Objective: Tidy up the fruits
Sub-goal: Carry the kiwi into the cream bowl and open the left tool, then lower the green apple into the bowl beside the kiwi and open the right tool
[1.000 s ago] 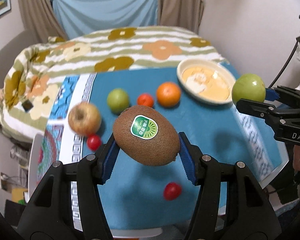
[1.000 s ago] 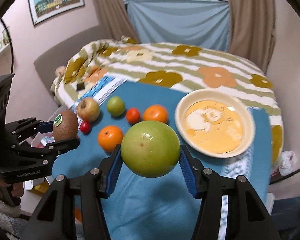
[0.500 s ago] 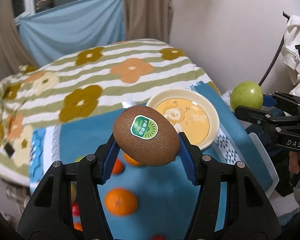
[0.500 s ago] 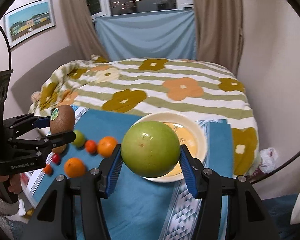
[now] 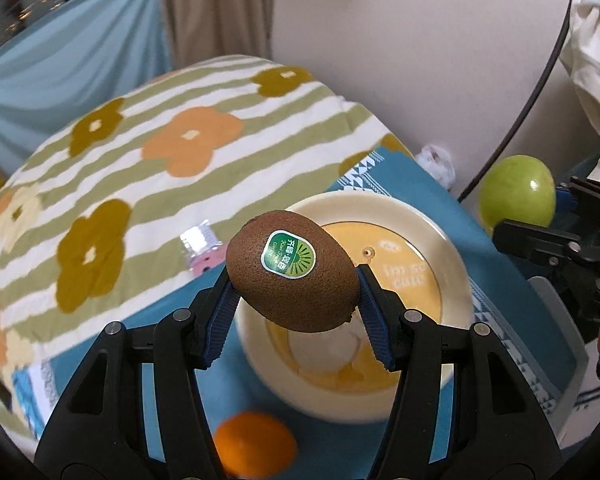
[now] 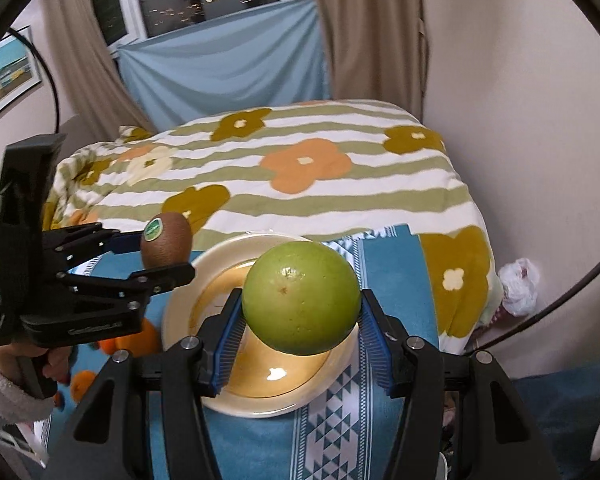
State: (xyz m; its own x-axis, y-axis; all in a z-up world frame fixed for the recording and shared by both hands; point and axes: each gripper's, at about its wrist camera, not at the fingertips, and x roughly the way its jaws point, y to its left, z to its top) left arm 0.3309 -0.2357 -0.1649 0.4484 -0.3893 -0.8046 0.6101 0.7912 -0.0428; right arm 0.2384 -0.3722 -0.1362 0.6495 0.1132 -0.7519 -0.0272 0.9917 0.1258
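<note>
We grip a kiwi [image 5: 292, 271] in the left hand-held gripper [image 5: 294, 312] at frame centre, over the bowl [image 5: 456, 256]; it looks soft, so light pressure at its middle suits. Its green sticker is unreadable. Our right hand-held gripper [image 6: 300, 332] clamps a firm green apple [image 6: 301, 297] above the bowl.

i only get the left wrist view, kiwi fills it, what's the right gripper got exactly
Observer: The right gripper is shut on a green citrus, pads on both sides.
Operator: where is it vs the bowl
Observer: In the right wrist view it hangs in front of the bowl, apparently over it; nothing lies in the visible part of the bowl.
Operator: any fruit left on the cloth i cant see
Observer: Yes, at least two oranges lie left of the bowl, partly behind the left gripper, which is shut on the kiwi.
</note>
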